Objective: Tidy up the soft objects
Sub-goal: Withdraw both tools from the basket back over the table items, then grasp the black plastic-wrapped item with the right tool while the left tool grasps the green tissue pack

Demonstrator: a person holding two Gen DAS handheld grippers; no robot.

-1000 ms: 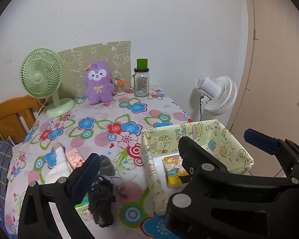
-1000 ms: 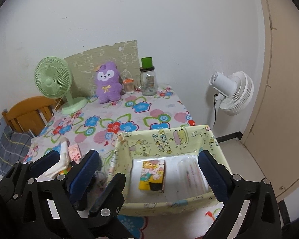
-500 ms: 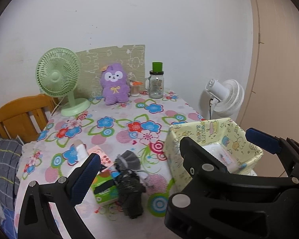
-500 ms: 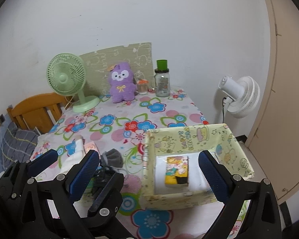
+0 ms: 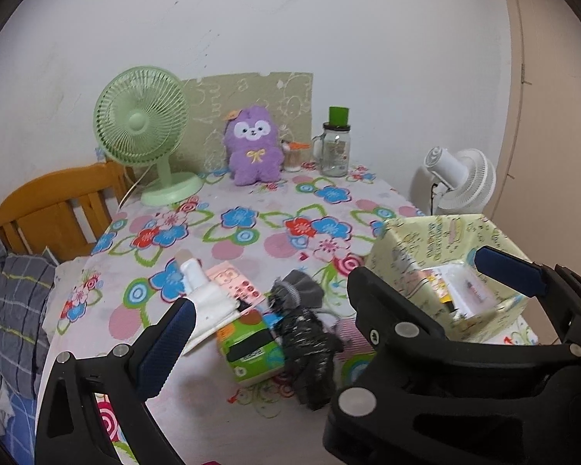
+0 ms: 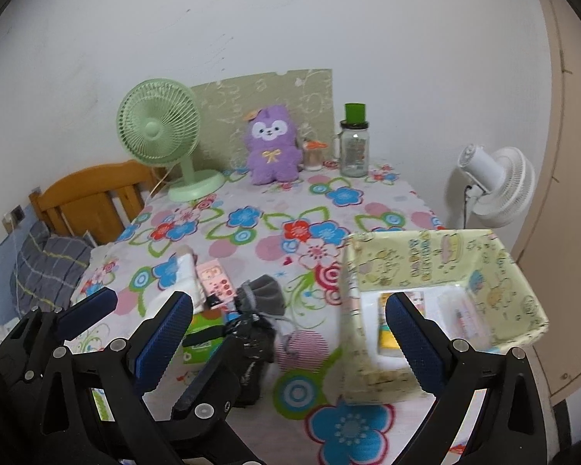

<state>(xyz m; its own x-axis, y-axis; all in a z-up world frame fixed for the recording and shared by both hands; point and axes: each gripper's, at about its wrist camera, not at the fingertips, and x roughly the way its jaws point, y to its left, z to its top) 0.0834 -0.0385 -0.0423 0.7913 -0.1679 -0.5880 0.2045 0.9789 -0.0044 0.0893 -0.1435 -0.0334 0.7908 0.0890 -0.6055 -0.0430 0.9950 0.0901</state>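
A pile lies near the front of the flowered table (image 5: 251,209): a white sock (image 5: 207,302), a pink packet (image 5: 234,283), a green tissue pack (image 5: 251,348), a grey sock (image 5: 300,290) and a black crumpled bag (image 5: 310,348). A yellow patterned fabric box (image 6: 441,271) stands at the right with a yellow pack and a clear packet inside. My left gripper (image 5: 329,310) is open and empty above the pile. My right gripper (image 6: 286,341) is open and empty, between pile and box. A purple plush (image 5: 253,145) sits at the back.
A green desk fan (image 5: 143,135), a glass jar with a green lid (image 5: 337,143) and a small cup stand at the back by a patterned board. A white floor fan (image 5: 461,182) stands off the right edge. A wooden chair (image 5: 58,209) is at the left.
Both grippers have swung left and pulled back: the box slid to the right in both views and the pile of soft things came into fuller view. Both stay open.
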